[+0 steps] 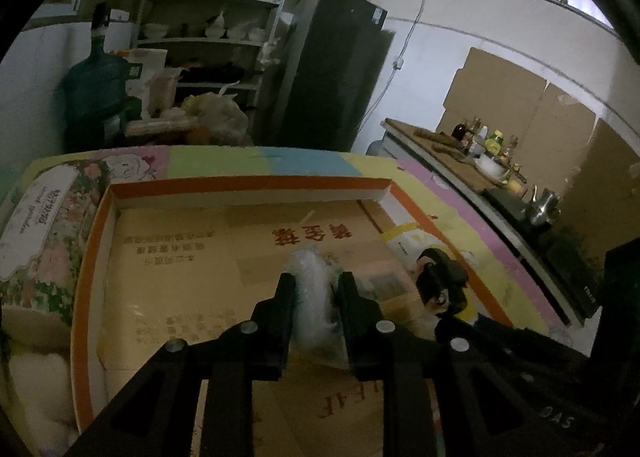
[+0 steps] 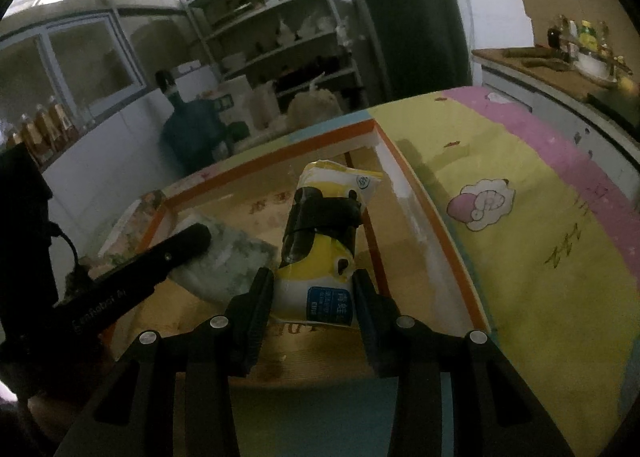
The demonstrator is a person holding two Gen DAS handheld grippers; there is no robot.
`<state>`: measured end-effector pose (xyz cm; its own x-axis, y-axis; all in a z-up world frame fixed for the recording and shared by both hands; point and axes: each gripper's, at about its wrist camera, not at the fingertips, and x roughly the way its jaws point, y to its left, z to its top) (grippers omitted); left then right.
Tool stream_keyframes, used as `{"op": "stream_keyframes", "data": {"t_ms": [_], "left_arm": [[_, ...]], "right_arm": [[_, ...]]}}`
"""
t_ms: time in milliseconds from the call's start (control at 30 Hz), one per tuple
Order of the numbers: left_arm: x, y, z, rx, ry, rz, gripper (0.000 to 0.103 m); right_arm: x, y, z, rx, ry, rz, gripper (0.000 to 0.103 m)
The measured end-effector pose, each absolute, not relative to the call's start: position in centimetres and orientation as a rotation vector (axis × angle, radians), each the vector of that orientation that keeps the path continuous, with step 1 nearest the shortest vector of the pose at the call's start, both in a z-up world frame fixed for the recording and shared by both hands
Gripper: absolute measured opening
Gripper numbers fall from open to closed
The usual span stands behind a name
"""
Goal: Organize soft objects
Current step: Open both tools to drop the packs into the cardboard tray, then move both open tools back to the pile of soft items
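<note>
Right gripper (image 2: 314, 293) clamps yellow tissue pack (image 2: 320, 241), long axis pointing away over orange-rimmed box (image 2: 424, 193); left gripper (image 1: 314, 289) clamps clear plastic pack (image 1: 314, 297).

Table w/ a pastel cartoon cloth (image 2: 540, 241); on it sits an orange-rimmed cardboard tray (image 1: 248, 182), plus a floral tissue pack (image 1: 44, 225) just left of it.

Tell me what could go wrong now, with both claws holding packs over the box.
1. The left claw pinches only loose film of the clear pack; it may slip or tear.
2. The right claw grips just the bottom end of the yellow pack, which may sag.
3. Both claws work close together above the orange-rimmed box; they could collide.
</note>
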<state>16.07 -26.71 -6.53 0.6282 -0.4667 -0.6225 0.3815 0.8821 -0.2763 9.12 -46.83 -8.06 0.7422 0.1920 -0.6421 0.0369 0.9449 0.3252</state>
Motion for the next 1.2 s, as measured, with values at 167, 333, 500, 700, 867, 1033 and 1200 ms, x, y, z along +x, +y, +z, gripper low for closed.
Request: {"op": "stream_keyframes", "data": {"t_ms": [167,333,500,700,867,1033,1200], "left_arm": [[16.5,-26.4,-7.3,-0.140,0.795,-0.486,0.050],[15.9,-26.3,-6.5,-0.121,0.759,-0.464,0.059],[14.4,-25.7,-5.2,-0.099,0.668,-0.438,0.070],[11.2,-24.3,-2.5,-0.015,0.505,-0.443,0.078],[8.0,-21.8,-0.7,0.078,0.409,-0.393,0.081],[6.3,-17.4,0.3,0.040,0.386,-0.316,0.081],[4.5,-11.5,1.0,-0.038,0.357,-0.241,0.081]], "right_arm": [[9.3,-46.5,-8.1,0.298,0.732,0.089,0.044],[8.7,-46.6,-7.8,0.299,0.705,0.087,0.053],[7.7,-46.6,-7.1,0.317,0.670,0.077,0.058],[5.9,-45.8,-6.1,0.346,0.606,0.083,0.074],[4.3,-43.9,-5.0,0.334,0.545,0.079,0.076],[3.0,-41.3,-4.1,0.341,0.500,0.095,0.077],[2.7,-38.3,-4.1,0.343,0.516,0.125,0.077]]}}
